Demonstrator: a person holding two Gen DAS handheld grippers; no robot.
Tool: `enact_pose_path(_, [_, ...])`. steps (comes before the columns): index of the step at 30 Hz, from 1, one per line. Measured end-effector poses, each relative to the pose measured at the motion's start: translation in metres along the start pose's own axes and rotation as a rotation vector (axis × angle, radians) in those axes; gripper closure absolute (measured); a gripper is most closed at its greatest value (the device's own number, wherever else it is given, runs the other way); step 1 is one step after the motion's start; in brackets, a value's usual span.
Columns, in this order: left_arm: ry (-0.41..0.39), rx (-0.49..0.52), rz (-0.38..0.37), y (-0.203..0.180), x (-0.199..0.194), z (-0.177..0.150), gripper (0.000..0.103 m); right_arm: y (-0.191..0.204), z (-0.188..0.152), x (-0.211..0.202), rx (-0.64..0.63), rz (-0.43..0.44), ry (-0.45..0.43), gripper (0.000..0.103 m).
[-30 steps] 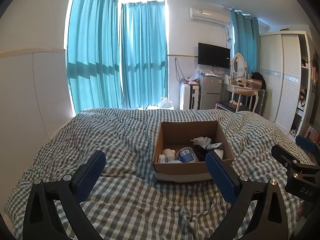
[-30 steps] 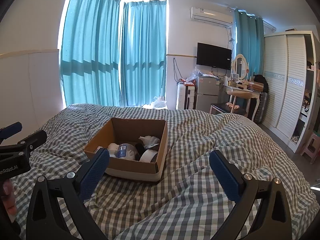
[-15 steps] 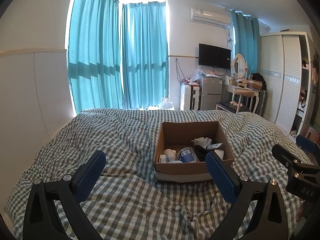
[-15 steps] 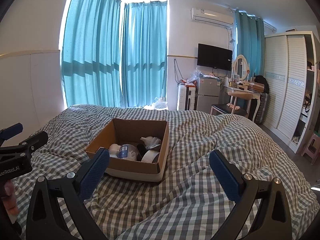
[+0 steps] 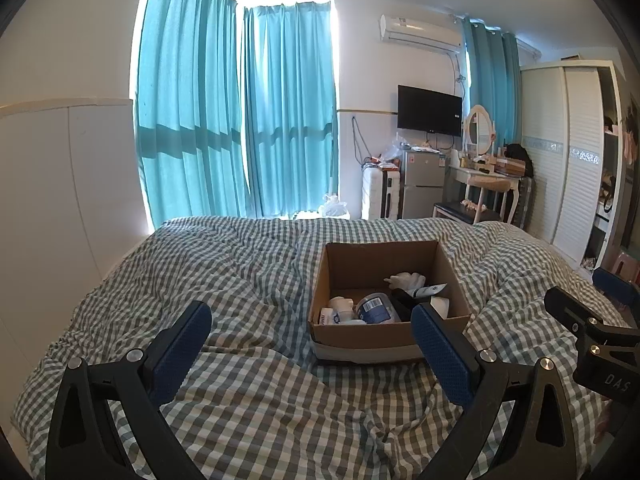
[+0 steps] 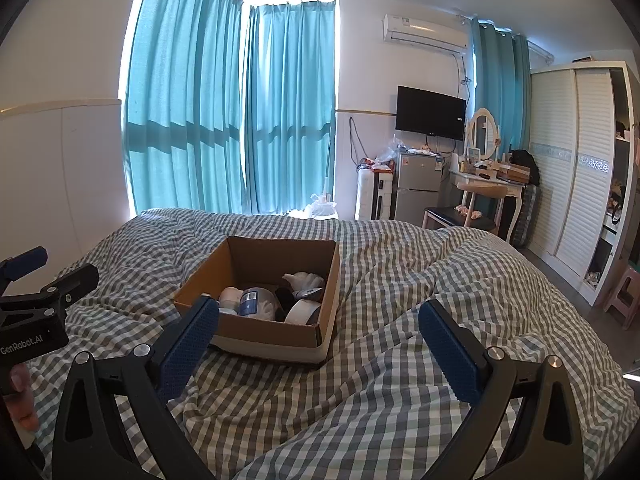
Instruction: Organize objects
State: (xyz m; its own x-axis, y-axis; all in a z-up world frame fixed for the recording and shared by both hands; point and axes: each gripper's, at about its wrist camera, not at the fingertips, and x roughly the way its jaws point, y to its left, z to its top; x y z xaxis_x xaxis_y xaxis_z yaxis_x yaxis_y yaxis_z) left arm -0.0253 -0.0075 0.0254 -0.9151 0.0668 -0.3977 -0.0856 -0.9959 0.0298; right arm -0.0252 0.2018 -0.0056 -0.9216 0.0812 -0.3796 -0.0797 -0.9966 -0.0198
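An open cardboard box [image 5: 360, 340] sits on the checked bed cover; it also shows in the right wrist view [image 6: 276, 338]. Inside lie a blue-labelled tub [image 5: 376, 309], a white bottle [image 5: 340, 305], a white glove-like item [image 5: 406, 280], a tube [image 5: 430, 290] and a white roll [image 6: 302, 312]. My left gripper [image 5: 310, 346] is open and empty, held above the cover just before the box. My right gripper [image 6: 320, 342] is open and empty, to the right of the box's near corner. Each gripper shows at the edge of the other's view.
The bed [image 5: 240, 280] with its rumpled grey-white checked cover fills the foreground. A white panel wall [image 5: 60, 200] stands at the left. Teal curtains [image 5: 240, 120], a fridge [image 5: 422, 184], a dressing table [image 5: 484, 184] and a wardrobe [image 5: 568, 152] stand beyond the bed.
Both views have shifted very slightly; the box sits a touch further right in the right wrist view. Both grippers stay open and empty.
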Motion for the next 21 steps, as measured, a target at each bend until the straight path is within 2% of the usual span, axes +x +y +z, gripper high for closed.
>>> enact_pose_path(21, [0.001, 0.008, 0.024, 0.0019, 0.0005, 0.0016, 0.0, -0.0001, -0.0019, 0.0009, 0.0, 0.0, 0.012, 0.003])
